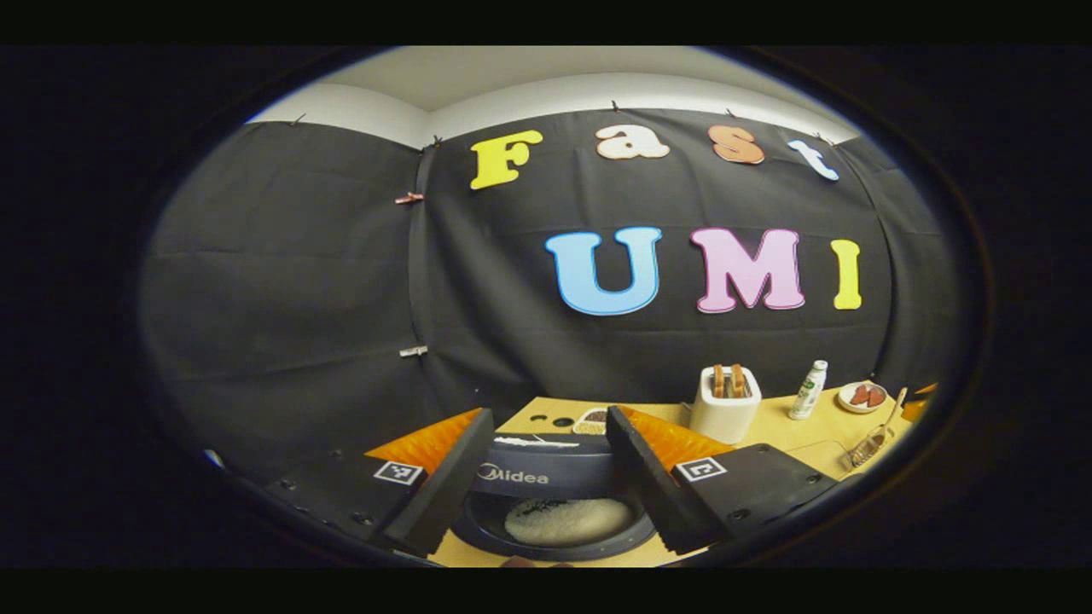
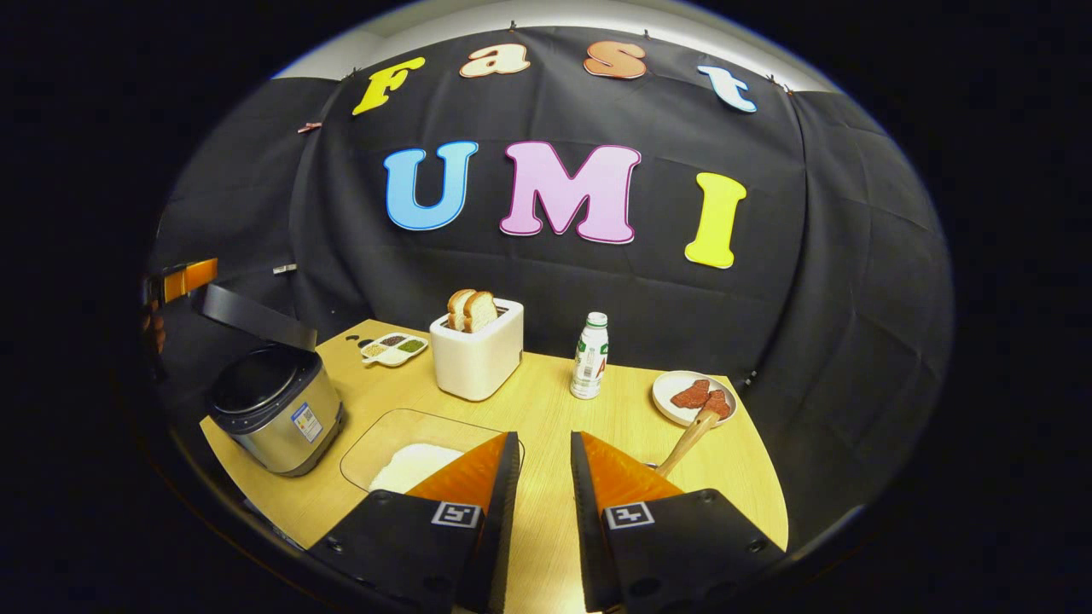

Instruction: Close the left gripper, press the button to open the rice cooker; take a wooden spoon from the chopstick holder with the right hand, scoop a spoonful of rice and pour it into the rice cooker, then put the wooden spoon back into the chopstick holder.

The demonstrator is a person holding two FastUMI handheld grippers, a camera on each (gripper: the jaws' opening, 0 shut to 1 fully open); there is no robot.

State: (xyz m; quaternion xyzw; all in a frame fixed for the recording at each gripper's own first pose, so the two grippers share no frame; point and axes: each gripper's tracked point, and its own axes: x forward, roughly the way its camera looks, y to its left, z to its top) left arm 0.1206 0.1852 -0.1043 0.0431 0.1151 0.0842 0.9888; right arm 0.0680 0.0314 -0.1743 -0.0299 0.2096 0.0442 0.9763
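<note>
Two grippers in frame, both with fingers apart and holding nothing. Left gripper [image 1: 550,477] hovers right over the rice cooker [image 1: 554,499], lid up, white rice visible in the inner pot between the spread fingers. In the right gripper view the rice cooker [image 2: 273,405] sits at the table's left edge, lid tilted back open. Right gripper [image 2: 542,477] hangs above the table [image 2: 546,401], narrow gap between its fingers. Glass dish of rice [image 2: 401,456] lies just left of the right gripper, partly hidden by its left finger. Wooden spoon [image 2: 687,442] sticks up just right of the right gripper, handle leaning toward the plate [image 2: 674,384] with reddish slices; chopstick holder [image 1: 866,445] seen at far right in the left gripper view, spoon [image 1: 891,409] in it. Toaster [image 2: 476,350] with bread, bottle [image 2: 589,356], small divided dish [image 2: 392,348] further back.
</note>
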